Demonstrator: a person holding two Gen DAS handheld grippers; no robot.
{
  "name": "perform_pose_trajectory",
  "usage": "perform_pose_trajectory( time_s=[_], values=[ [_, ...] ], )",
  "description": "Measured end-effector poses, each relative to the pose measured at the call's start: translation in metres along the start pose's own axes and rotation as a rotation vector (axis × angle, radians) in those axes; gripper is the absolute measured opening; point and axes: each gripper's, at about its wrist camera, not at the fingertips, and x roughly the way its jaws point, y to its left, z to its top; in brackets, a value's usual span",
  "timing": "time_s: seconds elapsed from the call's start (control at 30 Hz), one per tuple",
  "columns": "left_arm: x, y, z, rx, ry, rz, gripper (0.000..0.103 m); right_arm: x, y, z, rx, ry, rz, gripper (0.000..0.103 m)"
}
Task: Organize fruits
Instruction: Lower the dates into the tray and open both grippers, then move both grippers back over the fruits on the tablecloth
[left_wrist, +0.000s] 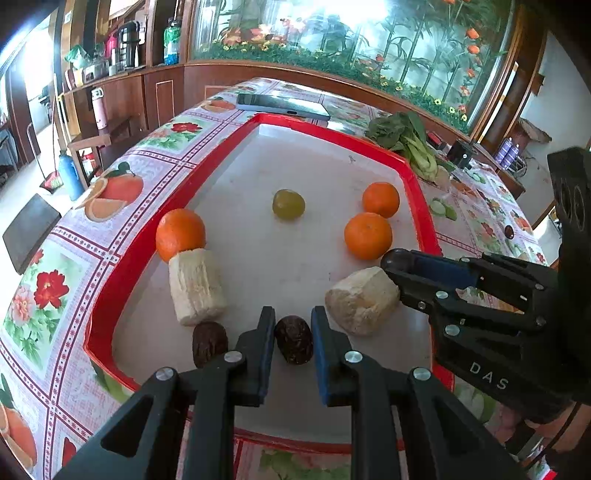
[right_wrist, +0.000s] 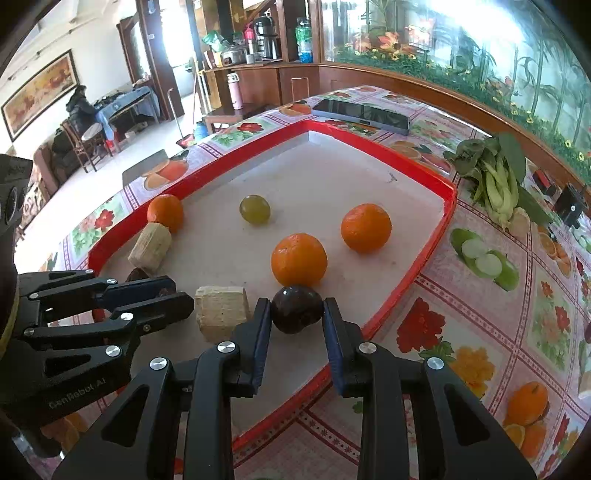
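Both claws are gripping tray fruit for sorting: left claw (left_wrist: 293, 341) clamping a wrinkled date (left_wrist: 294, 339), right claw (right_wrist: 297, 314) clamping a dark plum (right_wrist: 296, 309).

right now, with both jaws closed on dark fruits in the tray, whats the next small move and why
Probably lift both straight up a little. The left gripper holds a wrinkled date and the right gripper a dark round fruit, both low over the red tray. An orange and a pale chunk crowd the right one.
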Motion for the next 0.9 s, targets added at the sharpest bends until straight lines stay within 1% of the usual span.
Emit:
perform_pose_trajectory(
  time_s=[0.13,0.2,0.27,0.3,0.43,0.57,0.63,0.73,0.9],
  values=[
    [-0.001,-0.001,-0.001,-0.003,-0.001,0.0,0.026,0.0,0.0,0.0,0.011,-0.003,0.007,0.031],
    [-0.002,-0.002,-0.001,-0.003,-0.003,-0.001,0.03,-0.001,0.001,0.0,0.013,-0.003,0.006,0.032],
    [-0.003,-0.004,-0.003,0.003,-0.007,0.007,0.04,-0.003,0.001,0.0,0.015,-0.005,0.007,0.033],
    [-0.005,-0.005,-0.003,0.007,-0.013,0.019,0.047,-0.004,0.002,0.0,0.017,-0.007,0.005,0.033],
    [-0.011,-0.004,-0.005,-0.009,-0.034,0.035,0.059,-0.012,0.002,-0.004,0.039,-0.016,0.003,0.035],
    [-0.016,-0.002,-0.007,-0.034,-0.043,0.045,0.064,-0.023,0.001,-0.007,0.055,-0.03,0.0,0.035],
    [-0.018,-0.003,-0.008,-0.041,-0.041,0.048,0.065,-0.03,0.0,-0.01,0.075,-0.045,0.003,0.036],
    [-0.023,-0.007,-0.01,-0.049,-0.042,0.043,0.065,-0.038,-0.003,-0.016,0.104,-0.047,-0.005,0.042],
    [-0.032,-0.02,-0.014,-0.035,-0.058,0.043,0.07,-0.054,-0.02,-0.035,0.198,-0.038,0.014,0.044]
  ],
)
